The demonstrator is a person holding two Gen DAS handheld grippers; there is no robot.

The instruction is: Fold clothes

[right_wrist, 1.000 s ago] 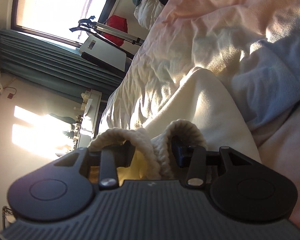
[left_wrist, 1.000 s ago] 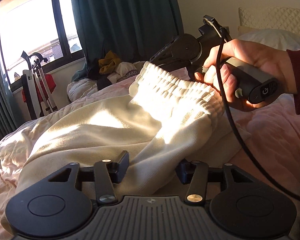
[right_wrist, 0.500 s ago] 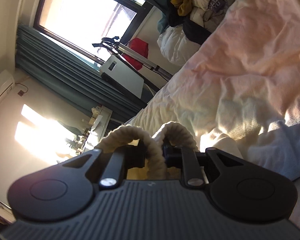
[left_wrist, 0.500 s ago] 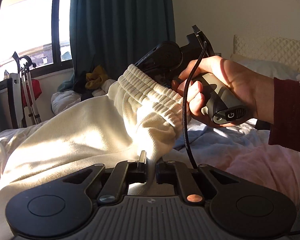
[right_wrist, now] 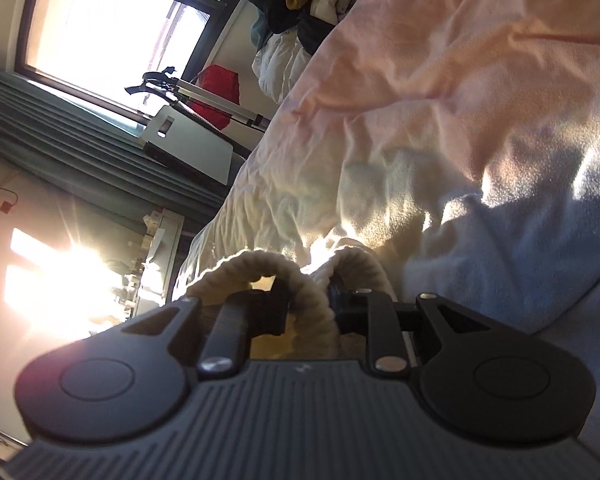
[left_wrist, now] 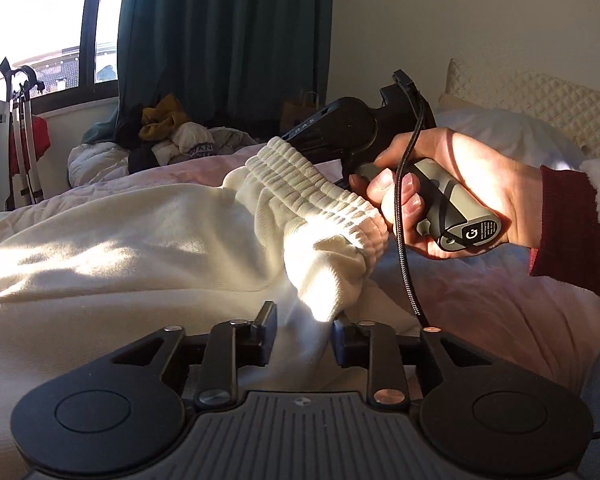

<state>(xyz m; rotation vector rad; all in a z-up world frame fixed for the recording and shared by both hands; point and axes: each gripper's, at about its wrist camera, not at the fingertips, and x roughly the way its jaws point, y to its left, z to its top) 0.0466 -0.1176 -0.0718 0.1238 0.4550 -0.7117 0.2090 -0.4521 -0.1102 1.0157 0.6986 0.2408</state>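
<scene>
Cream sweatpants lie spread over the bed, their ribbed waistband lifted at the right. A person's hand holds my right gripper, which is shut on that waistband; in the right wrist view the ribbed band loops up between the right gripper's fingers. My left gripper sits low at the near edge of the pants. Its fingers stand partly apart, and a sunlit fold of the cream fabric hangs down into the gap.
The bed has a pink duvet and a bluish sheet. A pile of clothes lies at the far side under the dark curtain. A pillow and a quilted headboard are at the right, and a white stand by the window.
The left fingers were wide apart, closed on the fabric half a second ago, and have now spread partway. The right gripper has lowered the waistband toward the bed.
</scene>
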